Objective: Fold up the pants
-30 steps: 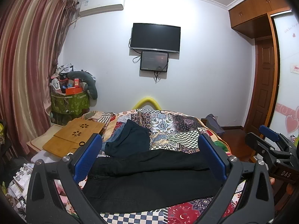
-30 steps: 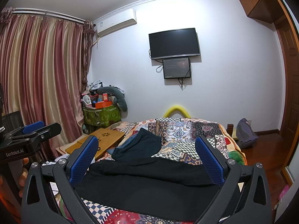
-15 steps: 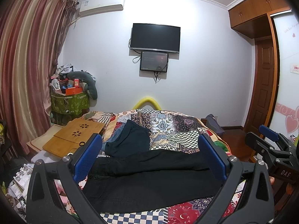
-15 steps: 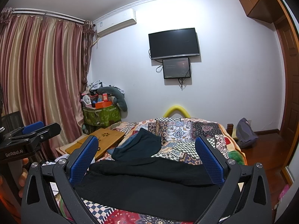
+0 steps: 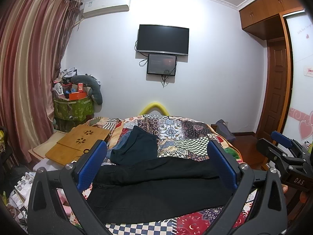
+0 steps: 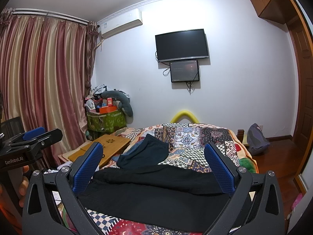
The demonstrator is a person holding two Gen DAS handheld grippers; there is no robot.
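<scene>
On the patchwork bed (image 5: 176,137) before me, black pants (image 5: 156,192) lying flat crosswise, my left tongs (image 5: 156,168) and right tongs (image 6: 154,168) both spread wide, hovering above the fabric, gripping nothing.

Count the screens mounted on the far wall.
2. A large dark television hangs high on the wall beyond the bed; a smaller screen sits directly beneath it, cables dangling below. Both show in the right wrist view too. None seems hidden.

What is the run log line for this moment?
left gripper: open | right gripper: open | long black pants: flat on patchwork quilt, untouched
</scene>
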